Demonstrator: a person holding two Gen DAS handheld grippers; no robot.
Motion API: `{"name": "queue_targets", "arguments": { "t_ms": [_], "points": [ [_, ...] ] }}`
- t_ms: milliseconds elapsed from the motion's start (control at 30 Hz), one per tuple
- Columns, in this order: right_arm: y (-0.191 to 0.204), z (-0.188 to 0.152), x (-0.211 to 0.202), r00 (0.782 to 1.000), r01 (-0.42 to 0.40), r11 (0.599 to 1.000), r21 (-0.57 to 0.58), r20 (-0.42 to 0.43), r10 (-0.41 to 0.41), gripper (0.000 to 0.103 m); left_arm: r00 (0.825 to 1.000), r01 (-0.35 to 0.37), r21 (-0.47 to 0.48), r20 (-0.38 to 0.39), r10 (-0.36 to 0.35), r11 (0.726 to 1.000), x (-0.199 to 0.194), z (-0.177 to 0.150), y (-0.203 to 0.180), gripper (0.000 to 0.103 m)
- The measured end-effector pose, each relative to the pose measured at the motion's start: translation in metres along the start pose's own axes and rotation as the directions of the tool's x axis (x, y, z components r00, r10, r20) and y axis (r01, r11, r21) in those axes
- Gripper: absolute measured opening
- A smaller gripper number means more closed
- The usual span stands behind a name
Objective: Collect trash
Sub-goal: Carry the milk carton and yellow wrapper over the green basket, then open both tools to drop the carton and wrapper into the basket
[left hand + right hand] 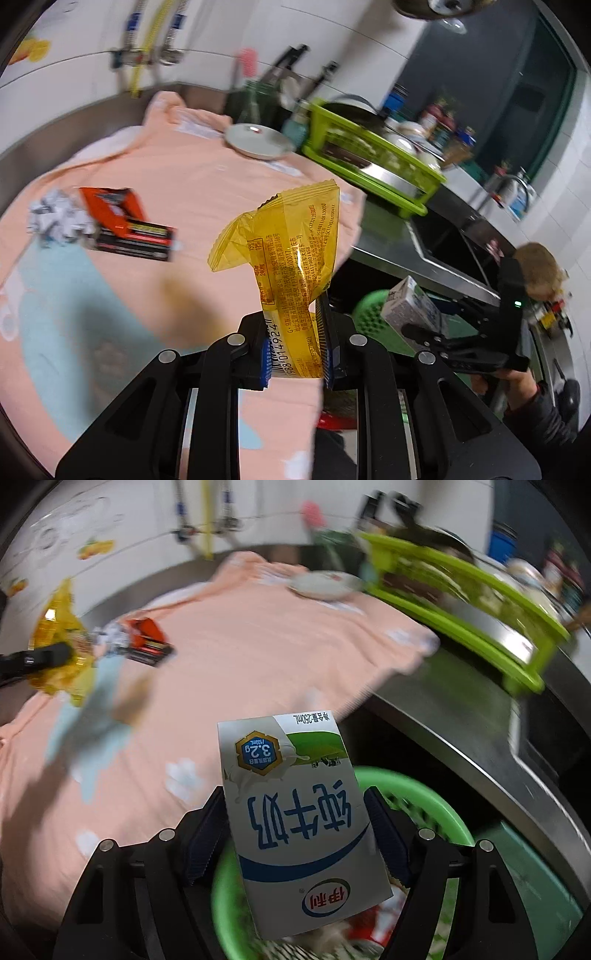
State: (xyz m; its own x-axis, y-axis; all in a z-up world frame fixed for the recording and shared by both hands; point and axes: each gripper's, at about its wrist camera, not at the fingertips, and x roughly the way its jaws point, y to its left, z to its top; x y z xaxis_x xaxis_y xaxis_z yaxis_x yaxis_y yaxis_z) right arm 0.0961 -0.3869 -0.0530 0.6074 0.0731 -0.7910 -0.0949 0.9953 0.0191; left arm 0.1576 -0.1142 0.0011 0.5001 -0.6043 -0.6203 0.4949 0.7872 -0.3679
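Both grippers are carrying trash: left gripper (pixel 295 347) jaws clenching yellow wrapper (pixel 291 251), right gripper (pixel 295 834) jaws grasping milk carton (pixel 291 812) above green bin (pixel 424 805), lower right; releasing comes next.

You can read "纯牛奶", "伊利", "3.2g" and "250mL" on the milk carton (pixel 295 823). On the yellow wrapper (pixel 291 266) you can make out barcode digits "0114924"; its remaining small print is too fine to read.

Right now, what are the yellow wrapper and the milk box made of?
Yellow wrapper: thin, shiny plastic film, probably; it's see-through, crinkled, with zigzag sealed edges. Milk box: coated paperboard, it seems; smooth printed faces, crisp folded corners.
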Motion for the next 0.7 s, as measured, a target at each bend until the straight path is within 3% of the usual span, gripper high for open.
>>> {"name": "queue_targets", "arguments": {
  "t_ms": [300,600,700],
  "points": [
    [-0.062,-0.045,0.001,0.998,0.059,0.985,0.16,-0.026,-0.056,0.076,0.992,0.084,0.09,-0.104,-0.075,0.992,0.041,-0.017,-0.071,0.02],
    [-0.083,-0.071,-0.022,0.997,0.074,0.972,0.224,0.008,-0.078,0.077,0.969,0.152,0.157,-0.219,-0.116,0.976,0.091,-0.036,-0.126,0.02],
    [-0.09,-0.078,-0.034,0.996,0.08,0.967,0.243,0.028,-0.089,0.081,0.96,0.167,0.179,-0.253,-0.119,0.97,0.107,-0.041,-0.142,0.02]
  ]
}}
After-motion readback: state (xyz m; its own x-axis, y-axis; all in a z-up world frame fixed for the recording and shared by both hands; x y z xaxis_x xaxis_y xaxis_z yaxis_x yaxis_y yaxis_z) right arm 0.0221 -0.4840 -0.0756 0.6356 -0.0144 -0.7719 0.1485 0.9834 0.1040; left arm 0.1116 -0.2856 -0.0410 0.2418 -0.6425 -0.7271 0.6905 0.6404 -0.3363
